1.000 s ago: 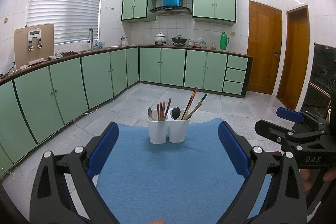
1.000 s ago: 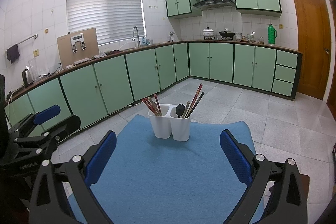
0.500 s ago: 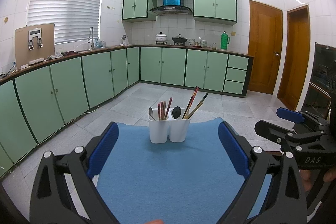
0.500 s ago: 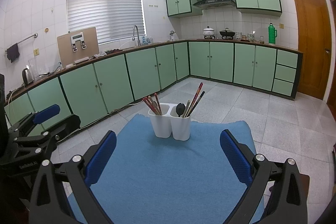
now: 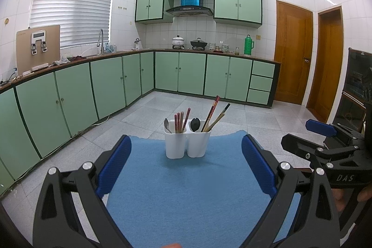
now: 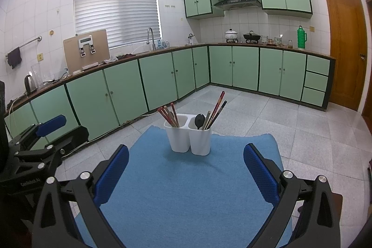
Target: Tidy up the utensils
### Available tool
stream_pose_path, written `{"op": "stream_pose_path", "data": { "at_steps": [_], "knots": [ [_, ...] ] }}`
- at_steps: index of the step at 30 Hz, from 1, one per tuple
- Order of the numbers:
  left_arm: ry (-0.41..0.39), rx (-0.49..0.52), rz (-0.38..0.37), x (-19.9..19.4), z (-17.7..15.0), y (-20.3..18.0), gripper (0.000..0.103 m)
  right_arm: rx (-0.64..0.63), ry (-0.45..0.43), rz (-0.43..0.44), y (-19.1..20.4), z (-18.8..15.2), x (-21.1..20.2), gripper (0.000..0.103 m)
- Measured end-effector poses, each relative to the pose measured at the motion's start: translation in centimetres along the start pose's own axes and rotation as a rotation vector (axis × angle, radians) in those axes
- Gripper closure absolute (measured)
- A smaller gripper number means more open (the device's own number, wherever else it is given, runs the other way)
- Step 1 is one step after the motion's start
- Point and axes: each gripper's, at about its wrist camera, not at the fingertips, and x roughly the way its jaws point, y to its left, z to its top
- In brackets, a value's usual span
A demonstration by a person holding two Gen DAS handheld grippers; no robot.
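Note:
Two white holder cups (image 5: 187, 144) (image 6: 189, 140) stand joined side by side at the far end of a blue mat (image 5: 186, 196) (image 6: 183, 196). The left cup holds red chopsticks (image 5: 181, 120) (image 6: 167, 115) and a metal spoon (image 5: 167, 125). The right cup holds a black spoon (image 5: 195, 124) (image 6: 200, 119) and several chopsticks (image 5: 214, 116) (image 6: 216, 109). My left gripper (image 5: 186, 165) is open, well short of the cups, with nothing between its blue pads. My right gripper (image 6: 186, 170) is open and empty too. Each gripper shows at the other view's edge: the right one (image 5: 325, 145), the left one (image 6: 39, 141).
Green floor cabinets (image 5: 93, 87) (image 6: 162, 76) run along the left and far walls. Grey tiled floor (image 5: 151, 113) lies beyond the mat. A wooden door (image 5: 293, 55) stands at the right. A dark cabinet (image 5: 355, 90) is at the far right edge.

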Motion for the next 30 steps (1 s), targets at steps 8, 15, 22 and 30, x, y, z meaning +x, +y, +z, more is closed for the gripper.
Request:
{"op": "stream_pose_path", "data": {
  "at_steps": [8, 15, 22, 30],
  "knots": [
    [0.004, -0.005, -0.004, 0.13, 0.00, -0.09, 0.010, -0.001, 0.001, 0.000, -0.03, 0.06, 0.02, 0.006],
    [0.005, -0.006, -0.004, 0.21, 0.01, -0.17, 0.010, -0.002, 0.005, 0.000, -0.18, 0.12, 0.01, 0.006],
    [0.002, -0.002, -0.003, 0.27, 0.05, -0.22, 0.010, 0.001, 0.008, -0.002, -0.42, 0.10, 0.13, 0.006],
    [0.012, -0.003, -0.001, 0.51, 0.00, -0.61, 0.010, 0.003, 0.012, -0.006, -0.71, 0.01, 0.20, 0.006]
  ]
}}
